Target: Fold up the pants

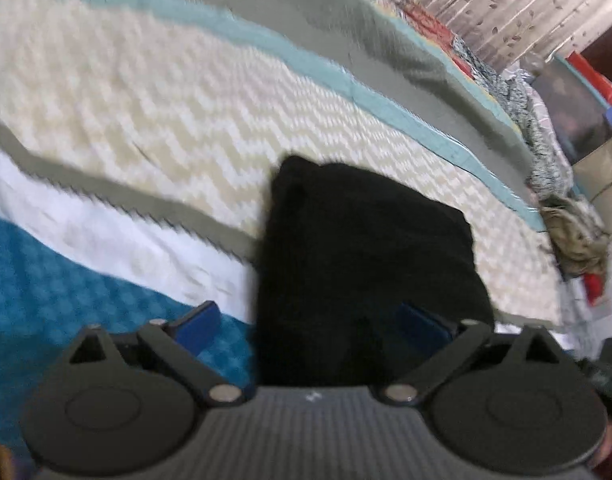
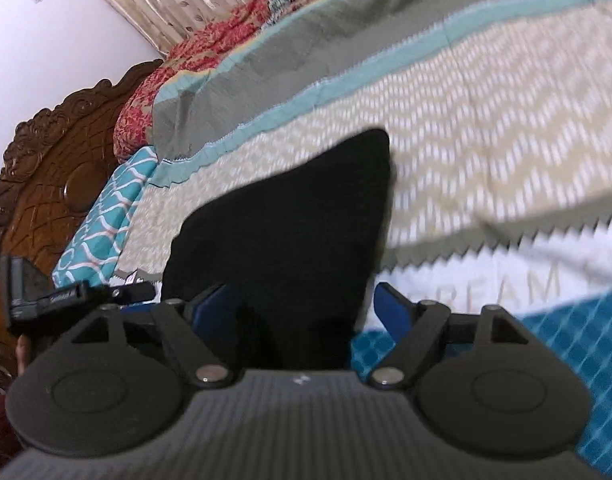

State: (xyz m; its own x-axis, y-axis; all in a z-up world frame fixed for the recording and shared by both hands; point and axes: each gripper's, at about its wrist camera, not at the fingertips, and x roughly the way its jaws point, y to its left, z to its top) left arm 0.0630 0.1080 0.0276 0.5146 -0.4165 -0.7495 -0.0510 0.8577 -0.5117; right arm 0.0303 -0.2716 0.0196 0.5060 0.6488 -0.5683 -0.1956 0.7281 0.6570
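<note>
The black pants (image 1: 366,248) lie in a folded, roughly square bundle on the patterned bedspread (image 1: 165,120). My left gripper (image 1: 310,320) is open, its blue fingers (image 1: 197,322) spread wide, one over the bedspread and one over the near edge of the pants. In the right wrist view the pants (image 2: 289,232) reach from the middle down between the blue fingers (image 2: 390,308). My right gripper (image 2: 297,308) is open and holds nothing. Both views are blurred.
The bedspread (image 2: 486,128) has beige zigzag, grey, teal, white and blue bands. A carved wooden headboard (image 2: 45,184) and pillows (image 2: 101,224) stand at the left. Crumpled clothes (image 1: 574,232) lie at the bed's right edge. A curtain (image 1: 506,4) hangs behind.
</note>
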